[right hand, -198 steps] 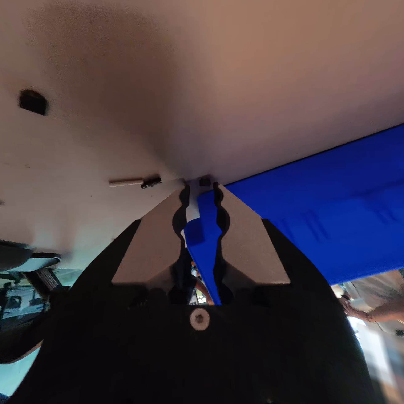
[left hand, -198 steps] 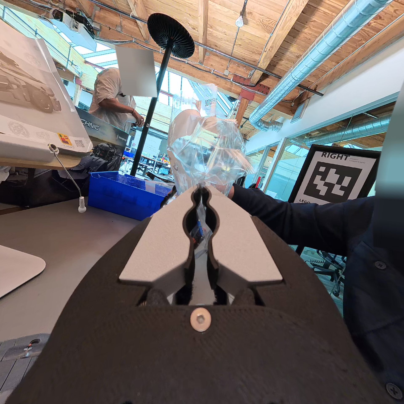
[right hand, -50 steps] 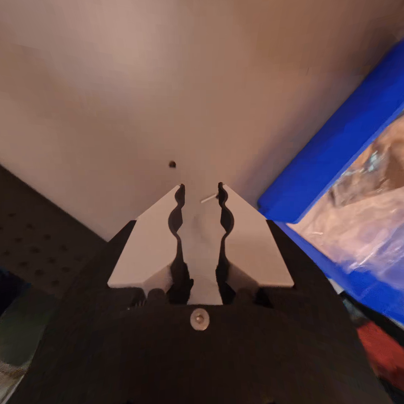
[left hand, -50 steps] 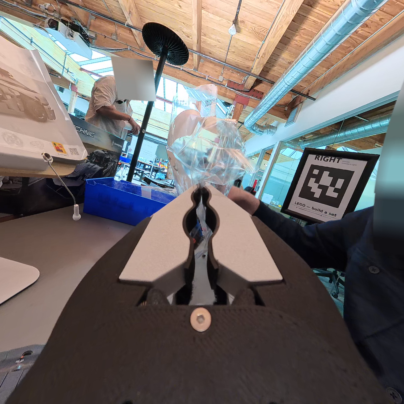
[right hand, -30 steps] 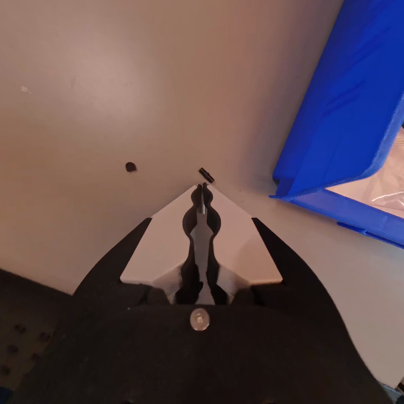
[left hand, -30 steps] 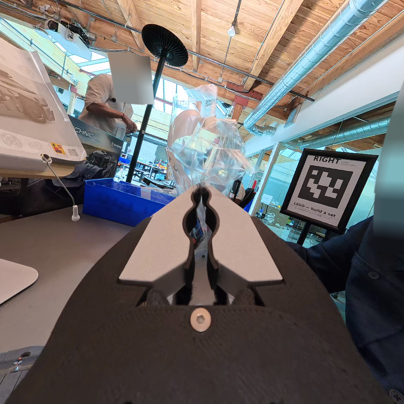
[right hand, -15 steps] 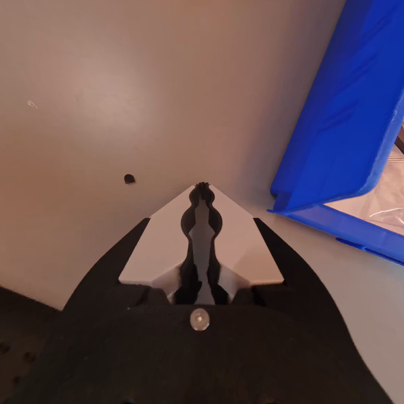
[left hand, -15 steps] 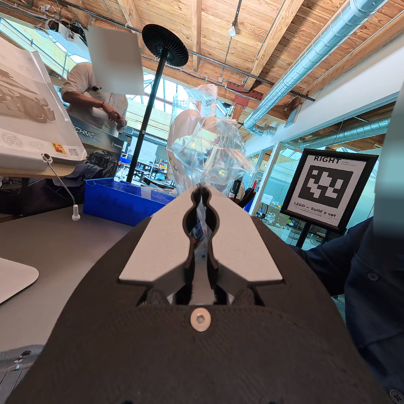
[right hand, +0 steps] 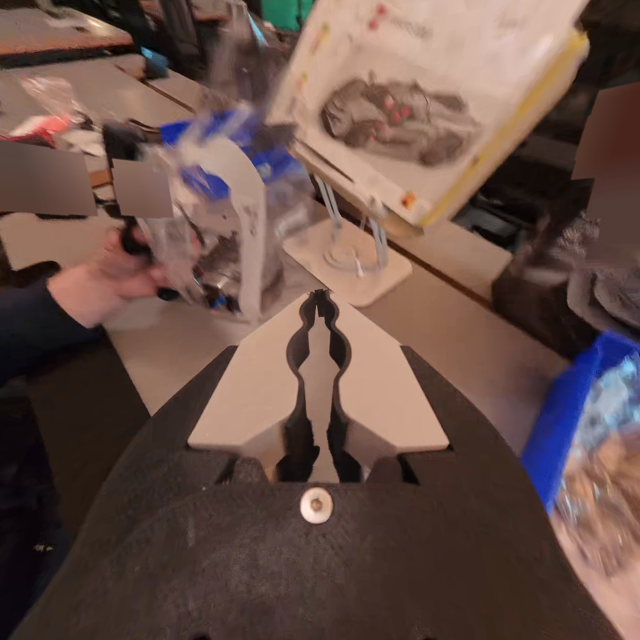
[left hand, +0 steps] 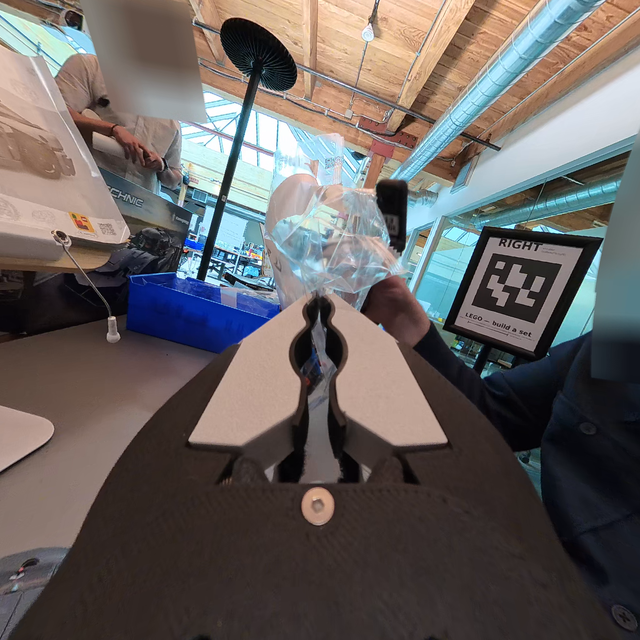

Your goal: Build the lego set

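The right gripper (right hand: 319,301) has swung up off the bare tabletop it faced half a second ago and now looks across the table (right hand: 433,332), blurred with motion, its tips pinched on a tiny dark piece (right hand: 319,304), apparently the small black pin that lay on the table a second back. The left gripper (left hand: 318,304) has kept its place, jaws closed tight on the neck of a clear plastic bag (left hand: 329,242) of lego parts, which balloons upward above the tips; the right hand (left hand: 394,308) has come into that view beside the bag. Farther off sit the blue bin (left hand: 194,315), the instruction booklet (right hand: 398,104) on its stand and a framed sign (left hand: 519,294). The step in hand looks like gathering loose parts, so the pin should be carried slowly and level with steady pressure, since so small a piece held only at the tips could slip or twist out. The bag needs a firm grip below its opening so nothing spills.
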Tool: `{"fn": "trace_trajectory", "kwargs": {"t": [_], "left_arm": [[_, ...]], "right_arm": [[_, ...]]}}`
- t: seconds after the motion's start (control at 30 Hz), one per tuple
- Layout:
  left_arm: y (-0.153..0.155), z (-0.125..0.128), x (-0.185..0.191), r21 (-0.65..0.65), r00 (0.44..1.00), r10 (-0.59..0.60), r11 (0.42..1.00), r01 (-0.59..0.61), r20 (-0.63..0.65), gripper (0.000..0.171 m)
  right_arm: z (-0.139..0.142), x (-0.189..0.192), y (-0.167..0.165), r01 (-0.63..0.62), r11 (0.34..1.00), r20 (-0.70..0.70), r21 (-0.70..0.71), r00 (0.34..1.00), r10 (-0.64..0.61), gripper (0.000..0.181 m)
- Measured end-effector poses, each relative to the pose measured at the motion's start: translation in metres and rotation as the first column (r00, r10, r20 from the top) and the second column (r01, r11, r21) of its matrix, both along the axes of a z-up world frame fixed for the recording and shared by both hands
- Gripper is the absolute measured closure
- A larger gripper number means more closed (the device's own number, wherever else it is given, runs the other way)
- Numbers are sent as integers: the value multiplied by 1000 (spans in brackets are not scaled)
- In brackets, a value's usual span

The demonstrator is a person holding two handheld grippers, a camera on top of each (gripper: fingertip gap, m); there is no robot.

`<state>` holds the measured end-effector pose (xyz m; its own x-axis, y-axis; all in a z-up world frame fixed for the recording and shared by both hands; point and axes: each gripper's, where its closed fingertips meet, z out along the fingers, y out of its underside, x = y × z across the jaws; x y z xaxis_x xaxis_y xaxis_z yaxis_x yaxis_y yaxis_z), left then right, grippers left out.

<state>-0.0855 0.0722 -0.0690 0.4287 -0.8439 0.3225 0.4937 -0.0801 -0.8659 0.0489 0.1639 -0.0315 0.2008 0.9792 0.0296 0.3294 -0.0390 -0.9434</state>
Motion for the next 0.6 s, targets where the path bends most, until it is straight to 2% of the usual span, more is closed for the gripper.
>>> {"fn": "trace_trajectory", "kwargs": {"t": [0.07,0.17,0.23,0.33,0.4,0.47,0.53,0.6], "left_arm": [[0,-1,2,-2,1000,-5,1000,5,-6,171],[0,-2,4,-5,1000,-10,1000,10,-10,171],[0,-2,3,-5,1000,-10,1000,10,-9,171],[-1,0,2,0,1000,-9,1000,9,-4,171],[-1,1,0,2,1000,-6,1000,6,2,171],[-1,2,-1,4,1000,-4,1000,4,6,171],[-1,2,-1,5,1000,-4,1000,4,6,171],[-1,2,0,4,1000,-4,1000,4,4,171]], "right_arm": [[17,-22,-10,-57,998,-13,27,998,57,180],[10,-43,-12,-76,997,77,18,994,75,174],[11,-41,-7,-48,998,75,42,996,45,169],[11,-13,9,45,999,27,21,999,-45,164],[-16,17,28,152,988,103,0,983,-151,165],[-64,48,40,226,974,262,-29,942,-211,165],[-108,77,51,318,948,369,-15,883,-290,167],[-157,102,52,388,919,507,-65,806,-304,167]]}}
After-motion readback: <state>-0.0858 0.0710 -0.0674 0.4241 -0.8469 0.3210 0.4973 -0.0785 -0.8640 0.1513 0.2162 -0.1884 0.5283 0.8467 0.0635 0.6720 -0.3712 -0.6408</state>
